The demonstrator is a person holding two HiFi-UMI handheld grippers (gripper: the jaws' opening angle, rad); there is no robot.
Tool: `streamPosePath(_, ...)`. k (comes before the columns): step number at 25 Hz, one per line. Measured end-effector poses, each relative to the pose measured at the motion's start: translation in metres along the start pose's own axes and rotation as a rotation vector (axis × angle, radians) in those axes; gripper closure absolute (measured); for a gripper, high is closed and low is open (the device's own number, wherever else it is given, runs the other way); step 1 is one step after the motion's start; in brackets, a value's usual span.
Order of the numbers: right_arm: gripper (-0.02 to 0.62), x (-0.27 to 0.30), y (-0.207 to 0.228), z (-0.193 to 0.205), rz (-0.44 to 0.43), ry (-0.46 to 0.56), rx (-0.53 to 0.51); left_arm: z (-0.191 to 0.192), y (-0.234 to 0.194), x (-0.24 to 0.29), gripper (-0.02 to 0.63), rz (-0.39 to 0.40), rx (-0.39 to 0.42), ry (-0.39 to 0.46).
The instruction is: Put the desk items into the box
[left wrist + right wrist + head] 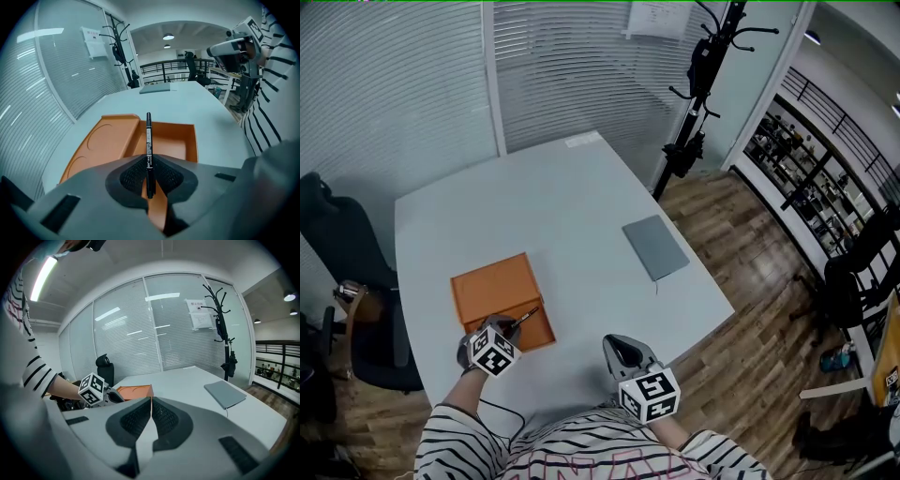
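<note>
An open orange box lies on the near left of the white desk; its lid part and tray show in the left gripper view. My left gripper is shut on a black pen, whose tip points out over the box's near edge. My right gripper hovers at the desk's front edge, jaws shut with nothing between them. A grey notebook lies flat at the desk's right side, also seen as a grey notebook in the right gripper view.
A black office chair stands left of the desk. A coat stand rises behind the desk's far right corner. Wooden floor and a railing lie to the right. A glass wall with blinds runs behind.
</note>
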State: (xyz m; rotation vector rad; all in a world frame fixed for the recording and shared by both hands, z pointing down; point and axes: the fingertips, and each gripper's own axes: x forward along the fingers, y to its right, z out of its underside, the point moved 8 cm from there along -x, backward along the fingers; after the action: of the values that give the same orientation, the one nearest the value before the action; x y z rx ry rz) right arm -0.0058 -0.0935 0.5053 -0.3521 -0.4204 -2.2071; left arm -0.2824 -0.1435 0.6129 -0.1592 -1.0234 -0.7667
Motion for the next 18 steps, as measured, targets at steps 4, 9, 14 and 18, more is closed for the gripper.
streamPosePath(4,0.568,0.005,-0.001,0.001,-0.003,-0.006,0.001,0.001,0.001,0.014,0.549,0.034,0.005,-0.060)
streamPosePath(9,0.568,0.008,-0.001,0.005,-0.004,-0.016,0.008,0.003,0.001,0.029,0.549,0.047,-0.016,-0.137)
streamPosePath(14,0.568,0.009,0.001,0.004,-0.002,-0.016,0.014,0.005,-0.001,0.038,0.549,0.032,-0.038,-0.197)
streamPosePath(18,0.568,0.011,0.001,0.008,-0.004,-0.023,0.017,0.007,-0.001,0.045,0.549,0.021,-0.057,-0.226)
